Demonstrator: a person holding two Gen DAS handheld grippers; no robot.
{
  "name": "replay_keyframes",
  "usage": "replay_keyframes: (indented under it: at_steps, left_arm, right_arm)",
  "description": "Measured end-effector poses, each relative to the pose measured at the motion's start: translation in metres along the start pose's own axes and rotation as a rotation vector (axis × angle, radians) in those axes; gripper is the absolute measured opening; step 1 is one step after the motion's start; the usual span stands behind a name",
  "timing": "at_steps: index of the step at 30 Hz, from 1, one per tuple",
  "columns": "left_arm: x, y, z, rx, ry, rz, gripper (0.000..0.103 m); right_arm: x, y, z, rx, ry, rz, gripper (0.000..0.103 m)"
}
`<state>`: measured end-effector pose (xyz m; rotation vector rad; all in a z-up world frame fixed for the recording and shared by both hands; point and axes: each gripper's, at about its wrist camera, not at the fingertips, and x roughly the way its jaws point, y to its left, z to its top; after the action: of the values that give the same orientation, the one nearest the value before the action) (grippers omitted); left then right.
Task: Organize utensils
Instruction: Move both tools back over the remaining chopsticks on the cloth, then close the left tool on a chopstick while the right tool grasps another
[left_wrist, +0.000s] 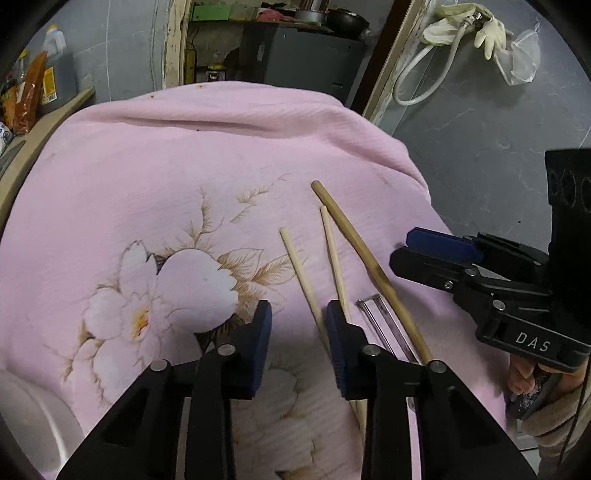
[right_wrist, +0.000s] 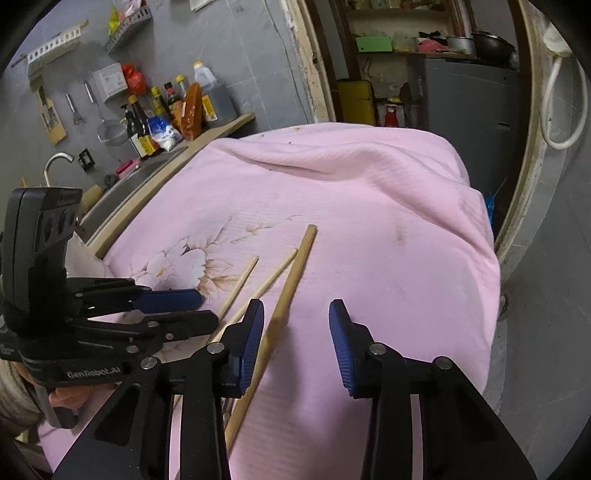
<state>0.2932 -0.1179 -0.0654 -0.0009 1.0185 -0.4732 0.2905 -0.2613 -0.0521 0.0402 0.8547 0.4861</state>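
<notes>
Left wrist view: the left gripper (left_wrist: 298, 347) has its jaws partly apart, with nothing pressed between the blue pads; bare cloth shows in the gap. A thin pale wooden chopstick (left_wrist: 301, 273) runs down just inside the right-hand pad and a second thin pale wooden chopstick (left_wrist: 334, 254) passes behind that pad; whether either touches it cannot be told. Just right of them lie a small metal utensil with a looped wire end (left_wrist: 384, 325) and a thicker long tan wooden stick (left_wrist: 364, 258). All rest on a pink floral-printed cloth (left_wrist: 184, 155) covering the tabletop. The right gripper (left_wrist: 400, 248) hovers beside the thick stick, its jaws nearly together and gripping nothing, a hand (left_wrist: 524, 373) below its handle.
</notes>
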Motion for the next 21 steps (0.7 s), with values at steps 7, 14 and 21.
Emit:
replay_keyframes:
  at_steps: [7,14,21]
  left_arm:
    - [0.006,0.003,0.009,0.002,0.008,0.012,0.017]
    - [0.013,0.0,0.015,0.029,0.026,0.02,0.016]
    - [0.019,-0.009,0.015,0.051,0.03,0.087,0.007]
  right_arm:
    - [0.018,-0.003,0.014,0.002,0.044,0.005,0.028]
    - [0.04,-0.002,0.021,0.008,0.117,-0.006,0.027]
    - [0.049,0.007,0.029,-0.038,0.181,-0.081,0.024]
